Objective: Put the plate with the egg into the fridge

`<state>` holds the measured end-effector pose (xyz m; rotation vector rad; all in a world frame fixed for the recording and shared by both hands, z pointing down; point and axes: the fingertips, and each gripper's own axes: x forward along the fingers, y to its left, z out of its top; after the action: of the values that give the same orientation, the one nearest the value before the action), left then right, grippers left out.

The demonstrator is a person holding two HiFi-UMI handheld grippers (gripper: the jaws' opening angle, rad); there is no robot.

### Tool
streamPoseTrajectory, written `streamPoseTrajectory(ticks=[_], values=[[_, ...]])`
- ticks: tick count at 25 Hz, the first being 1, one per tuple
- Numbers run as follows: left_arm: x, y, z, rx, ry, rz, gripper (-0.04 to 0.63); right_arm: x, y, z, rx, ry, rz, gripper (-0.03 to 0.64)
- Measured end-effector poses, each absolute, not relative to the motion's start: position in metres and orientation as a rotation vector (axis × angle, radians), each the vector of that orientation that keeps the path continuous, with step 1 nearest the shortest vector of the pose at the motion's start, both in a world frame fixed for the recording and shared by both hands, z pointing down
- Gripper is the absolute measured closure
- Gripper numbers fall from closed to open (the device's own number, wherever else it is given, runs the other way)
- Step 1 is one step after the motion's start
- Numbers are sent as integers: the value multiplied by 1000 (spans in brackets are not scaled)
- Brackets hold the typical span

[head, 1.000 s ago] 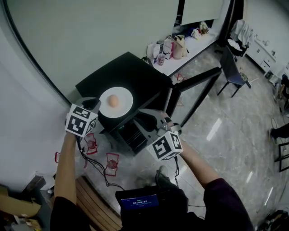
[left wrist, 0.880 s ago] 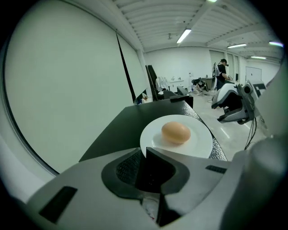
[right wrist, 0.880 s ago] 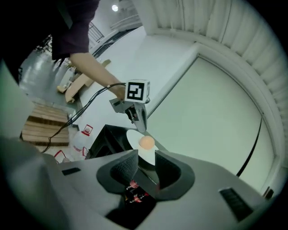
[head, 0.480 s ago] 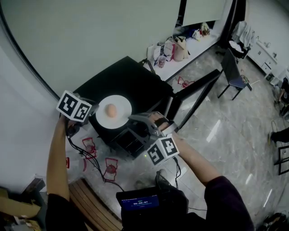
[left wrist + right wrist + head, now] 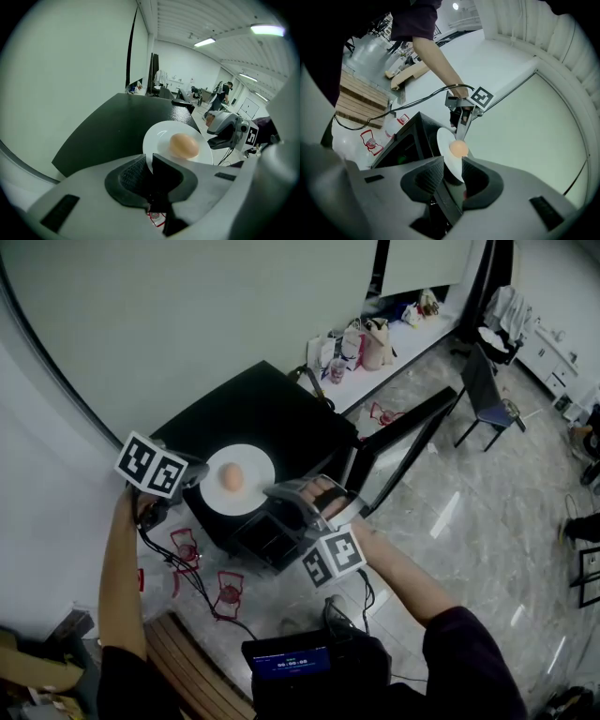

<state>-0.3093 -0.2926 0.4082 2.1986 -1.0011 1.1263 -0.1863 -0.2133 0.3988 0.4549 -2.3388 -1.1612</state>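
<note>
A white plate (image 5: 251, 486) with a tan egg (image 5: 232, 479) on it sits at the front corner of the black mini fridge's top (image 5: 272, 413), hanging over the edge. My left gripper (image 5: 194, 474) is shut on the plate's left rim; in the left gripper view the rim (image 5: 157, 140) runs into the closed pads of that gripper (image 5: 150, 161). My right gripper (image 5: 279, 493) is at the opposite rim. In the right gripper view the plate (image 5: 449, 157) and egg (image 5: 458, 148) stand edge-on between that gripper's (image 5: 452, 171) parted pads, with a gap showing.
The fridge door (image 5: 403, 427) hangs wide open to the right, above the dark interior (image 5: 272, 526). A white ledge (image 5: 375, 352) with bags and cups runs behind. A dark chair (image 5: 483, 390) stands on the marble floor. A wooden bench (image 5: 192, 667) lies near my feet.
The left gripper has shifted left and drawn the plate toward the fridge top's front edge. The right gripper has moved left until its jaws straddle the plate's rim.
</note>
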Motion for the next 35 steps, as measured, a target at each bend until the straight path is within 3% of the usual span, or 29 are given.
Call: streamPoseTrajectory(ticks=[23,26,35], values=[[-280,-278,407,2225,-972,1167,561,-175,-202,405,429,-2175,-1407,512],[-279,-276,408,2223,-980,1169,561,-174,-200,404,440,-2124,-1493,569],[-279,-277,398,2243,-1033,1115,561,-173,-199,400,461,-2073,-1579,595]])
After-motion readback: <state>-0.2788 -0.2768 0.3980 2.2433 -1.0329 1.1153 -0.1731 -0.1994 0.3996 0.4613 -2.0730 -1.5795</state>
